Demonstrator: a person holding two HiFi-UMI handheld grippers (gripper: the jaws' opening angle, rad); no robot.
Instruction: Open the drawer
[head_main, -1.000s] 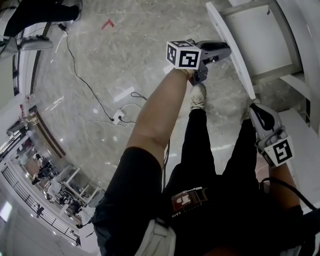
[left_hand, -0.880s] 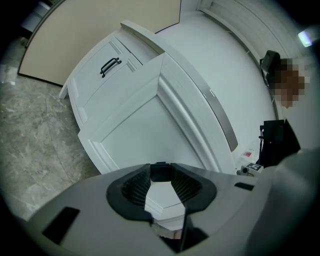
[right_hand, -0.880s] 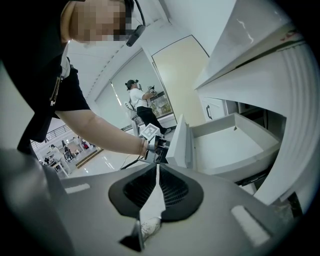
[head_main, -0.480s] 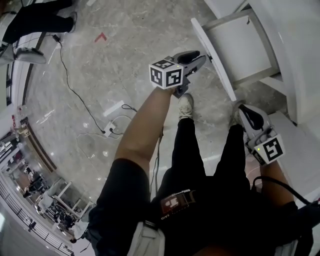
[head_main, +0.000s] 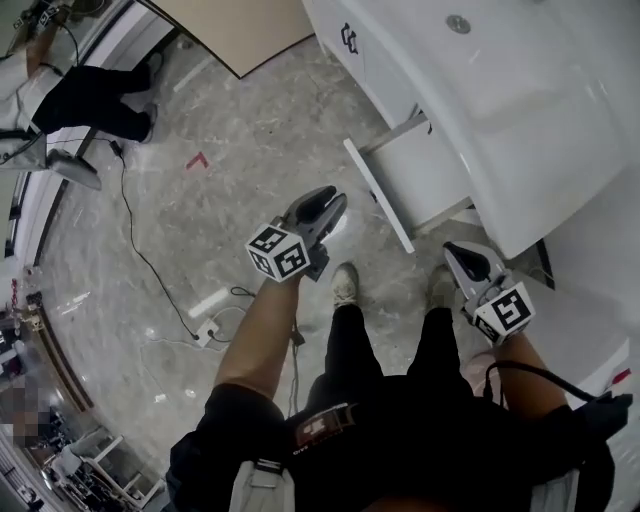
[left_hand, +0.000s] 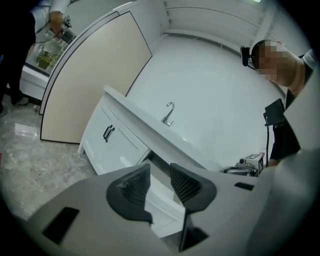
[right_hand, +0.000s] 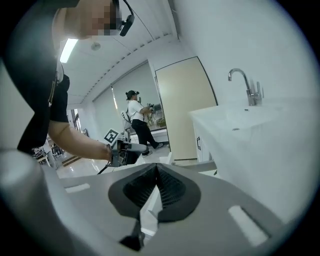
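Observation:
The white drawer (head_main: 400, 190) stands pulled out of the white vanity (head_main: 480, 110), under the sink. My left gripper (head_main: 328, 204) hangs over the floor to the left of the drawer front, apart from it. Its jaws are open with nothing between them, and in the left gripper view (left_hand: 160, 174) the drawer (left_hand: 159, 206) shows through the gap. My right gripper (head_main: 458, 252) is near the drawer's right front corner, shut and empty; its pads meet in the right gripper view (right_hand: 156, 169). The drawer (right_hand: 198, 165) lies just beyond them.
A faucet (left_hand: 169, 113) rises from the vanity top. A cabinet door with a black handle (left_hand: 108, 132) is left of the drawer, and a beige panel (left_hand: 90, 85) beyond it. A cable and power strip (head_main: 205, 330) lie on the marble floor. Another person (head_main: 80, 100) stands far left.
Both grippers have lifted and drawn back from the drawer, the left one away from its front edge. The head view has tilted up, bringing the vanity top and sink into view.

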